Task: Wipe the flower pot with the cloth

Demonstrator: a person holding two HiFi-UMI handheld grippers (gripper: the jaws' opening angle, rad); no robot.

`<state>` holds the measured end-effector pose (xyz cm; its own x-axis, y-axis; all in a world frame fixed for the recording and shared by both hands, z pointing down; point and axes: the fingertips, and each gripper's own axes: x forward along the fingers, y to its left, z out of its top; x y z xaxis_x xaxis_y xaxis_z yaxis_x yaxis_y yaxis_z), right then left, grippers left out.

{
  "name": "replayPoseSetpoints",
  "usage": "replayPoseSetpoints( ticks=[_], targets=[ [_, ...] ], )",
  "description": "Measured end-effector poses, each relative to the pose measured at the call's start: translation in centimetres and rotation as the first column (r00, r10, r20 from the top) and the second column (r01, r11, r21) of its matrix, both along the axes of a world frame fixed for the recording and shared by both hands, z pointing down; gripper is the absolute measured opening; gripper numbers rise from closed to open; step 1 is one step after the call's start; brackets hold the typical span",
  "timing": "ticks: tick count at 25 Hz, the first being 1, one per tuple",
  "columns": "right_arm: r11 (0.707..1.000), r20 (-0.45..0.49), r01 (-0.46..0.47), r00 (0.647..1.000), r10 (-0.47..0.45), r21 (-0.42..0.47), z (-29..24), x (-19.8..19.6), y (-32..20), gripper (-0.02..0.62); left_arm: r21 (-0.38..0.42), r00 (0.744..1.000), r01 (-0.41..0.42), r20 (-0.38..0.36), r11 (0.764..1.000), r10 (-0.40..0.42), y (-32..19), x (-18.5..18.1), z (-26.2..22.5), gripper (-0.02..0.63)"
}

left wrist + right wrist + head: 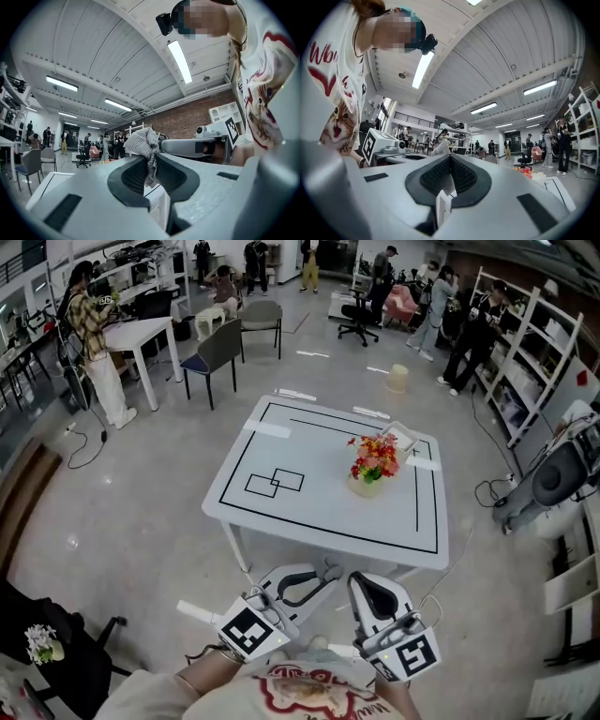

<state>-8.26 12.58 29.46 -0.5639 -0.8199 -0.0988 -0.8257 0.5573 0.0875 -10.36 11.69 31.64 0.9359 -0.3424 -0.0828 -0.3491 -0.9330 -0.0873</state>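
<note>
The flower pot [367, 486] is cream, holds red and orange flowers, and stands on the right part of the white table [309, 512]. In the right gripper view the flower pot [526, 172] is small and far off. Both grippers are held close to the person's body, short of the table's near edge. My left gripper [329, 571] is shut on a grey knitted cloth [144, 142], which bunches above its jaws. My right gripper [360, 581] sits beside it, jaws shut with nothing between them. The cloth [438, 149] also shows at the left in the right gripper view.
Black tape lines mark the tabletop, and a small white item [401, 437] lies behind the pot. A grey chair [217, 352] and a pale bucket [397, 378] stand on the floor beyond. White shelving [530, 362] and a grey machine [562, 474] are at the right. People stand at the far end.
</note>
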Motion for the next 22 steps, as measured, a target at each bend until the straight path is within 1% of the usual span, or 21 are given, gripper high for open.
replayPoseSetpoints(
  ticks=[4, 7, 13, 17, 22],
  targets=[
    [1.000, -0.001, -0.016, 1.000, 0.016, 0.012, -0.6, -0.2, 2.9, -0.002, -0.007, 0.999, -0.038, -0.025, 0.999, 0.037, 3.1, 0.4, -0.6, 0.040],
    [0.999, 0.010, -0.032, 0.999, 0.032, 0.040, -1.4, 0.3, 4.9, -0.002, 0.000, 0.998, -0.051, -0.035, 0.999, 0.051, 5.1, 0.9, -1.0, 0.040],
    [0.998, 0.016, -0.028, 1.000, 0.027, 0.061, -2.3, 1.5, 9.0, -0.002, 0.053, 1.000, -0.021, -0.004, 0.998, 0.021, 8.6, 1.2, -1.7, 0.040],
    [0.998, 0.041, -0.025, 0.999, 0.022, 0.059, -2.3, 3.0, 12.4, -0.002, 0.031, 0.999, 0.015, -0.041, 0.999, -0.014, 11.5, 2.2, -2.4, 0.040],
    [0.998, 0.031, -0.019, 0.999, 0.017, 0.060, -2.1, 5.2, 18.8, -0.002, 0.032, 0.998, 0.022, -0.066, 0.999, -0.020, 17.9, 4.9, -2.3, 0.040]
  ],
)
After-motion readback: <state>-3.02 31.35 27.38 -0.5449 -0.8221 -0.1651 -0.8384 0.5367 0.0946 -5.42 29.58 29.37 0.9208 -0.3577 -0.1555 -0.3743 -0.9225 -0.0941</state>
